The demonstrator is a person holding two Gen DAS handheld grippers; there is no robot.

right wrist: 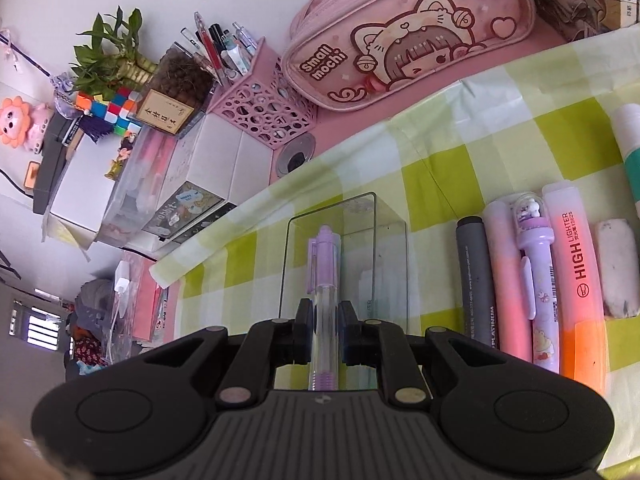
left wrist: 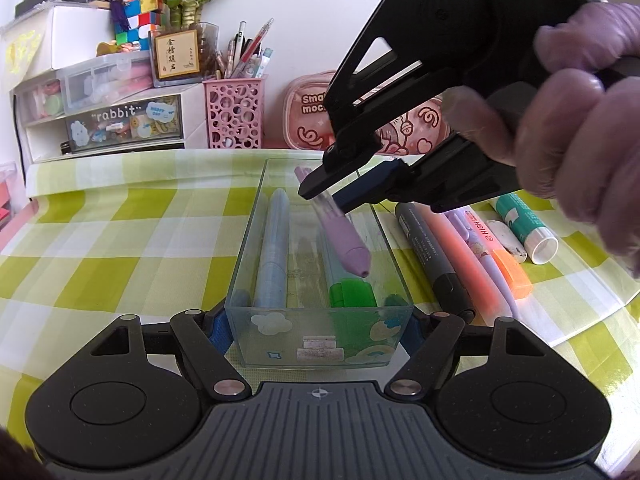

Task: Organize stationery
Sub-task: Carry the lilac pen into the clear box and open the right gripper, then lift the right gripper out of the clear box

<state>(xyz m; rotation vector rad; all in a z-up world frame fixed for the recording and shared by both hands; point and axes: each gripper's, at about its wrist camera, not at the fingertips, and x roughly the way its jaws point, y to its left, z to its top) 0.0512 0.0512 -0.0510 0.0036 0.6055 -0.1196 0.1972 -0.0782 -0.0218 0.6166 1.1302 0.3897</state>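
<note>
A clear plastic box (left wrist: 256, 216) lies lengthwise on the checked cloth, holding a blue pen (left wrist: 274, 248) and a green marker (left wrist: 352, 296). My left gripper (left wrist: 318, 324) is shut on the box's near end. My right gripper (left wrist: 326, 196) is shut on a purple pen (left wrist: 348, 248) and holds it tilted, tip down, over the box. In the right wrist view the gripper (right wrist: 325, 332) holds the purple pen (right wrist: 325, 264) above the box (right wrist: 392, 264).
Right of the box lie a grey marker (left wrist: 436, 256), a pink highlighter (right wrist: 508, 280), a purple character pen (right wrist: 540, 280), an orange highlighter (right wrist: 576, 280), an eraser (right wrist: 616, 268) and a glue stick (left wrist: 524, 228). A pink pen holder (left wrist: 236, 116), pink pencil case (right wrist: 400, 36) and drawers stand behind.
</note>
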